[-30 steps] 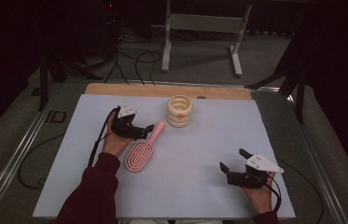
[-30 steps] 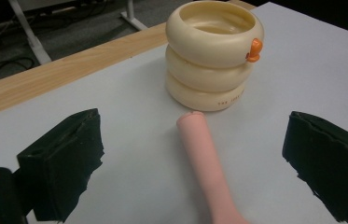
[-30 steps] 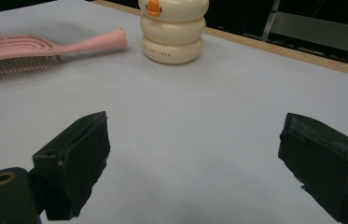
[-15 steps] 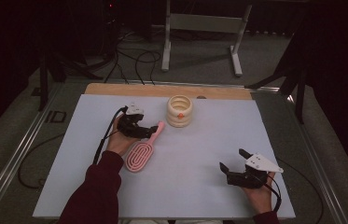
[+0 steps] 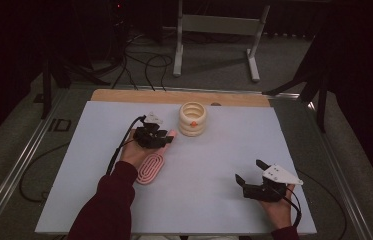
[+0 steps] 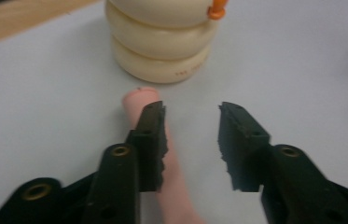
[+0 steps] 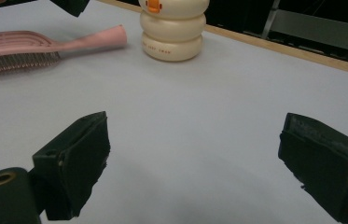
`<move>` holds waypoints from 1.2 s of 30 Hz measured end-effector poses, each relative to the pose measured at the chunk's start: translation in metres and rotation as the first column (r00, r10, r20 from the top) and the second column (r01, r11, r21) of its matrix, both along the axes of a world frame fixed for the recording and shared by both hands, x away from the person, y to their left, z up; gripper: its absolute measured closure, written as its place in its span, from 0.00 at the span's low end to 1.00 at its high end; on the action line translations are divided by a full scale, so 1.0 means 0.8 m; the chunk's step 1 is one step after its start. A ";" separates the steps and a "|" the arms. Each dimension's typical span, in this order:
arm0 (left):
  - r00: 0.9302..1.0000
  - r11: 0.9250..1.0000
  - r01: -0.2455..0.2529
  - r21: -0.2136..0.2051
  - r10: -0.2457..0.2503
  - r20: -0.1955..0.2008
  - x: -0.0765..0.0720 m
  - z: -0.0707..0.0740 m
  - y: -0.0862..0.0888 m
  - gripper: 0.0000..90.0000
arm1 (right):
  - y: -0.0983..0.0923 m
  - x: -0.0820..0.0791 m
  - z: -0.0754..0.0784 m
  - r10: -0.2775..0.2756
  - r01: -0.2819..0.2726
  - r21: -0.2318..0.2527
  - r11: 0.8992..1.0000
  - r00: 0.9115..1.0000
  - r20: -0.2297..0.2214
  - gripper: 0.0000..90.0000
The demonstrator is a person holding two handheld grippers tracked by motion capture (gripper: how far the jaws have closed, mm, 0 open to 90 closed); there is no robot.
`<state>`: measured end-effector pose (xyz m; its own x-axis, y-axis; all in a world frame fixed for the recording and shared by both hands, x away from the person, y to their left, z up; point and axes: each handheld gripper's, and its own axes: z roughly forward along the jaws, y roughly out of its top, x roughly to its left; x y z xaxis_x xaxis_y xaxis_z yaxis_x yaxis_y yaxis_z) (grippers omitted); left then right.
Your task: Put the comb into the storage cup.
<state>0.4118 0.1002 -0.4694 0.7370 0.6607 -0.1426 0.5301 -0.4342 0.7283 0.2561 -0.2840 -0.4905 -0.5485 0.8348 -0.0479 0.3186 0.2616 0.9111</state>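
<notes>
Jaws of the left gripper [image 5: 160,139] have just been closing over the handle of the pink plastic hairbrush [image 5: 151,167], one pad beside it, a gap left, nothing gripped yet. That brush lies flat on the white table [image 5: 214,200], handle toward the cream ringed container [image 5: 192,119]. Right gripper [image 5: 250,175] rests wide, well apart.

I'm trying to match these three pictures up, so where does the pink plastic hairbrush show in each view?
High view: the pink plastic hairbrush lies left of centre on the table, its handle under the left tool.
Left gripper view: its handle runs up from the bottom, beside the left-hand jaw.
Right gripper view: it lies at top left.
Shared landmark: the cream stacked-ring container, just past the handle's tip.
</notes>
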 end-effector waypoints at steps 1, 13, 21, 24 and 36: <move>1.000 1.000 0.010 0.003 -0.010 -0.007 0.001 -0.001 -0.001 0.77 | 0.000 0.000 0.000 0.000 0.000 0.000 1.000 1.000 0.000 0.09; 0.995 0.995 0.065 0.078 -0.059 -0.076 0.005 -0.016 -0.018 1.00 | 0.000 0.001 -0.001 0.000 0.000 -0.003 1.000 1.000 -0.004 0.09; 0.989 0.981 0.094 0.169 -0.073 -0.125 0.010 -0.029 -0.029 1.00 | 0.000 0.001 -0.001 -0.001 0.001 -0.004 1.000 1.000 -0.007 0.09; 0.989 0.979 0.084 0.186 -0.058 -0.138 0.012 -0.031 -0.026 1.00 | 0.000 0.001 -0.002 0.002 -0.002 -0.008 1.000 1.000 -0.005 0.09; 0.991 0.975 0.058 0.213 -0.030 -0.132 0.011 -0.027 -0.012 1.00 | 0.000 0.001 -0.001 0.001 -0.001 -0.006 1.000 1.000 -0.005 0.09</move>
